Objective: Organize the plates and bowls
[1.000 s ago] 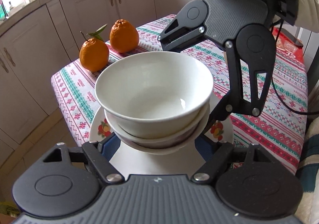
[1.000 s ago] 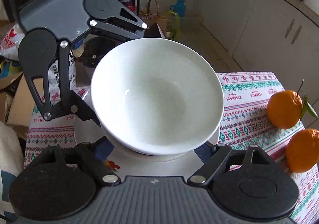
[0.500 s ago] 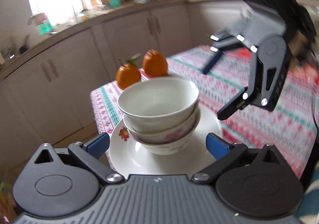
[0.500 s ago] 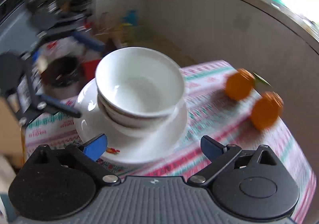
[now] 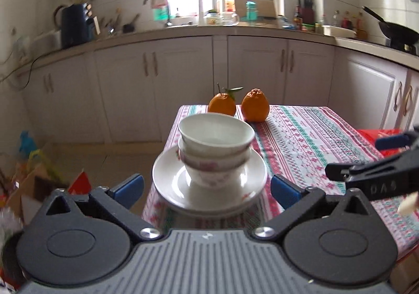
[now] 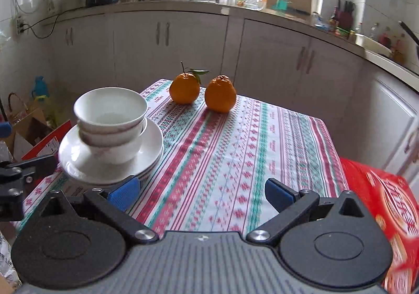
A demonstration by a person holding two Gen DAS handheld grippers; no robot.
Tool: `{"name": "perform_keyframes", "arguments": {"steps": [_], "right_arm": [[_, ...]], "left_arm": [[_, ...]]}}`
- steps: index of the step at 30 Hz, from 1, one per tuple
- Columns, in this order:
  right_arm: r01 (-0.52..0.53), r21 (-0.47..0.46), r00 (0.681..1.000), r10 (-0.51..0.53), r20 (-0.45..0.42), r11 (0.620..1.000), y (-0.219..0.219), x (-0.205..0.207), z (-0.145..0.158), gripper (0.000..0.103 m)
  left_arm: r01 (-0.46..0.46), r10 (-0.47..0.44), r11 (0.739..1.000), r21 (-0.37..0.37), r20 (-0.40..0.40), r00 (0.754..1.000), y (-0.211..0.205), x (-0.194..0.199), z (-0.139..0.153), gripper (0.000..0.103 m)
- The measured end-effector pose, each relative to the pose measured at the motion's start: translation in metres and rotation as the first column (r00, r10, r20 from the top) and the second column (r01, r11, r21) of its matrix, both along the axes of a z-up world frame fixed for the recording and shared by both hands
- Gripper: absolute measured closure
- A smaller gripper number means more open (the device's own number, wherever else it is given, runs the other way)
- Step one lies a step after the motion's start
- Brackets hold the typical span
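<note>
Patterned tablecloth (image 6: pixel 235 152) – two oranges (image 6: pixel 220 97), stacked bowls (image 5: pixel 214 147), white kitchen cabinets (image 5: pixel 248 74)

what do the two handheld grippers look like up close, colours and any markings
Both are matte black plastic. The left gripper has a ribbed grey centre plate, two round black discs at its sides, angled black link arms with silver screw heads, and blue pads on its fingertips. The right gripper is built the same, with blue pads too. Seen from the left wrist view, its side carries pale embossed lettering.
</note>
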State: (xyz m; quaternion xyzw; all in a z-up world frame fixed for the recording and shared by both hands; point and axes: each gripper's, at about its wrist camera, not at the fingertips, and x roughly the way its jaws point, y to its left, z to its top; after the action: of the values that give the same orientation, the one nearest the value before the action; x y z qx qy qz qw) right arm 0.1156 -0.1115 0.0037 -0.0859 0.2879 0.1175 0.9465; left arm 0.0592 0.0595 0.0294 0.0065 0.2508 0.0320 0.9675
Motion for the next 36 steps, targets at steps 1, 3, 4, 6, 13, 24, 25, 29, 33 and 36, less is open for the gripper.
{"name": "perform_keyframes", "arguments": {"steps": [1, 3, 4, 6, 13, 24, 25, 29, 33, 36], "right_arm": [[0.009, 0.008, 1.0, -0.009, 0.0, 1.0, -0.002, -0.006, 0.001, 0.0], [0.016, 0.026, 1.0, -0.016, 0.003, 1.0, -0.006, -0.021, 0.004, 0.0], [0.017, 0.029, 1.0, -0.017, 0.007, 0.999, -0.006, -0.026, 0.004, 0.0], [0.011, 0.033, 1.0, -0.011, 0.016, 0.999, -0.006, -0.034, 0.004, 0.0], [0.01, 0.041, 0.999, -0.011, 0.031, 0.999, -0.002, -0.052, 0.002, 0.0], [0.032, 0.027, 0.998, -0.033, 0.055, 0.999, 0.001, -0.058, 0.004, 0.0], [0.033, 0.027, 0.998, -0.034, 0.054, 0.999, 0.001, -0.058, 0.003, 0.0], [0.034, 0.026, 0.998, -0.035, 0.052, 0.999, 0.001, -0.058, 0.003, 0.0], [0.039, 0.024, 0.998, -0.04, 0.057, 0.999, 0.001, -0.059, 0.003, 0.0], [0.043, 0.024, 0.997, -0.044, 0.061, 0.999, 0.001, -0.059, 0.004, 0.0]], "left_arm": [[-0.01, 0.01, 1.0, -0.011, 0.0, 1.0, -0.002, -0.007, 0.001, 0.001], [-0.026, 0.026, 1.0, -0.005, 0.001, 1.0, -0.005, -0.017, 0.002, 0.001], [-0.035, 0.035, 0.999, 0.0, 0.0, 0.999, -0.007, -0.02, 0.003, 0.001], [-0.045, 0.045, 0.999, -0.008, -0.004, 0.999, -0.01, -0.028, 0.003, 0.001], [-0.075, 0.075, 0.997, -0.012, -0.001, 0.997, -0.015, -0.045, 0.002, 0.001], [-0.104, 0.104, 0.994, -0.019, -0.001, 0.995, -0.017, -0.048, 0.004, 0.001], [-0.104, 0.104, 0.994, -0.018, -0.002, 0.995, -0.018, -0.048, 0.004, 0.001], [-0.107, 0.107, 0.994, -0.017, -0.003, 0.994, -0.018, -0.048, 0.004, 0.001], [-0.109, 0.108, 0.994, -0.024, -0.006, 0.994, -0.017, -0.048, 0.004, 0.001], [-0.109, 0.109, 0.994, -0.024, -0.006, 0.994, -0.018, -0.048, 0.005, 0.001]]}}
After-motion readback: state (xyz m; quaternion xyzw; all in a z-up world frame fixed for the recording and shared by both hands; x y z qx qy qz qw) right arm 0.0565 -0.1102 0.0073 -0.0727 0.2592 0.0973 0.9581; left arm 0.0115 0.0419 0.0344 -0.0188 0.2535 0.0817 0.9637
